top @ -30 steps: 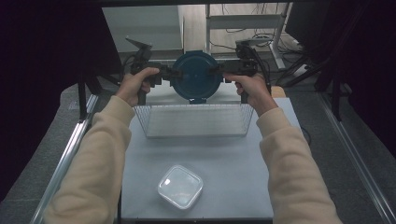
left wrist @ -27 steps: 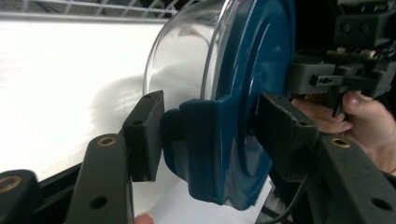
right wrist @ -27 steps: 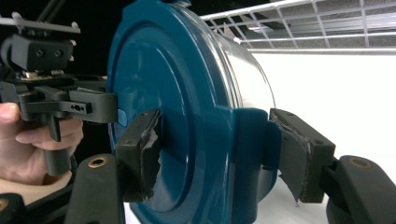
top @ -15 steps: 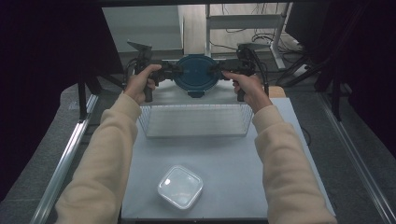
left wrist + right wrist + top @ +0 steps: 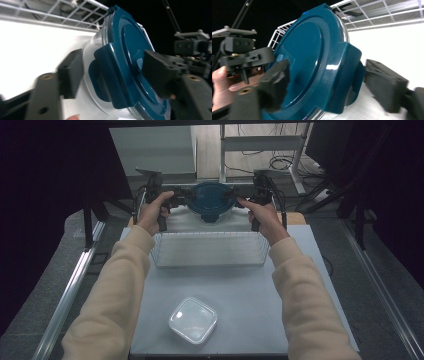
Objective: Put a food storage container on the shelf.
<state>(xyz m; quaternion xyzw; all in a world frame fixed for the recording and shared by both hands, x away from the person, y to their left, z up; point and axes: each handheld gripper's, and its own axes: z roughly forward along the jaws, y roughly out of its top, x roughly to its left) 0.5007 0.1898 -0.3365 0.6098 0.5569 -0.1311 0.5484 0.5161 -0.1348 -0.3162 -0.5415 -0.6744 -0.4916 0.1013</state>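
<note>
The round container with the blue lid (image 5: 210, 202) sits at upper centre of the high view, beyond the wire basket (image 5: 209, 249). The left gripper (image 5: 176, 199) and right gripper (image 5: 242, 199) straddle its side latches, jaws just widened, pads apparently clear. Judged step: release after set-down; next, withdraw outward. The container's base is hidden.

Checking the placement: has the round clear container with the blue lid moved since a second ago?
Yes. The round clear container with the blue lid has sunk lower behind the white wire basket's far rim.

Both jaws just opening — container (image 5: 210, 201) lowered onto the table (image 5: 240, 285).
</note>
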